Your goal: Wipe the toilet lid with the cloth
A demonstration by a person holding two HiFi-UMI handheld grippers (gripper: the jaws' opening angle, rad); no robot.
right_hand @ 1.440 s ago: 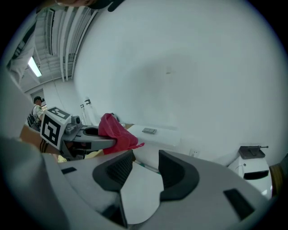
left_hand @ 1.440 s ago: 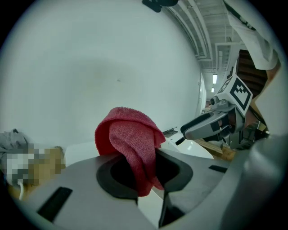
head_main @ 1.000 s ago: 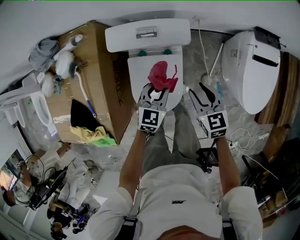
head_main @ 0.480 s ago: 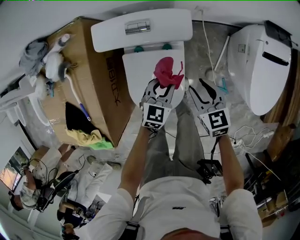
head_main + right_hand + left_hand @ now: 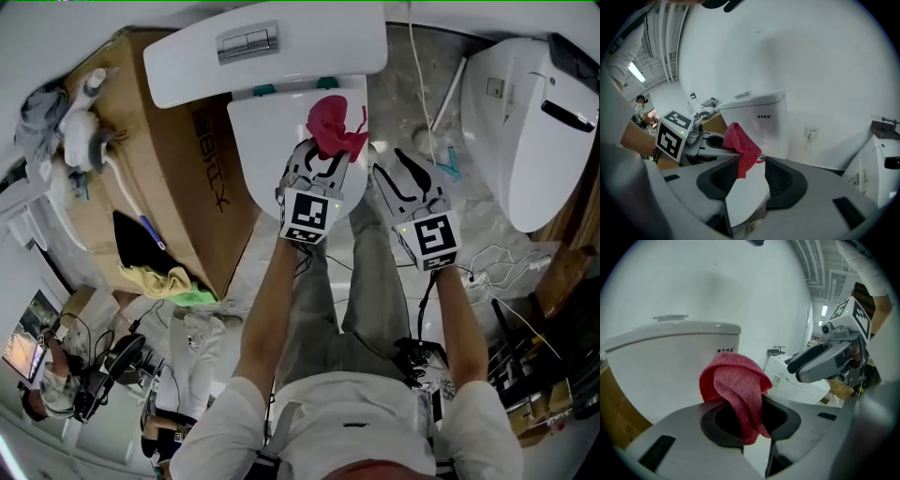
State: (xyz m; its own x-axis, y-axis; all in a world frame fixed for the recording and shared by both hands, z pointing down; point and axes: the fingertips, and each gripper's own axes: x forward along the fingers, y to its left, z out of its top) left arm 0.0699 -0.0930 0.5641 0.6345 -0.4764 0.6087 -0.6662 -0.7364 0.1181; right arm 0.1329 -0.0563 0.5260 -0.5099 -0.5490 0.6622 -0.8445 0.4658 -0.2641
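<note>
The left gripper (image 5: 322, 161) is clenched on the red cloth (image 5: 334, 128). In the left gripper view a fold of the cloth (image 5: 736, 390) is pinched between the jaws, and the rest bunches up in a loose hood just past their tips. The right gripper (image 5: 408, 183) sits just beside the left one, on its right. Its jaws stand apart with nothing in them, and only the white toilet lid (image 5: 746, 194) shows through the gap.

The step in hand looks like bringing the cloth onto the lid to wipe. The cloth (image 5: 740, 145) is ahead of the left gripper, over the far part of the closed toilet lid (image 5: 272, 141), close to the tank (image 5: 262, 52) beyond the tips. Its tail droops toward the lid, but I cannot tell whether it touches.

The next move probably calls for lowering the left gripper until the cloth presses flat, then sweeping it across. The cloth is soft and crumpled, with a fuzzy weave. The lid is smooth, glossy and plain white, with no marks that I can make out.
</note>
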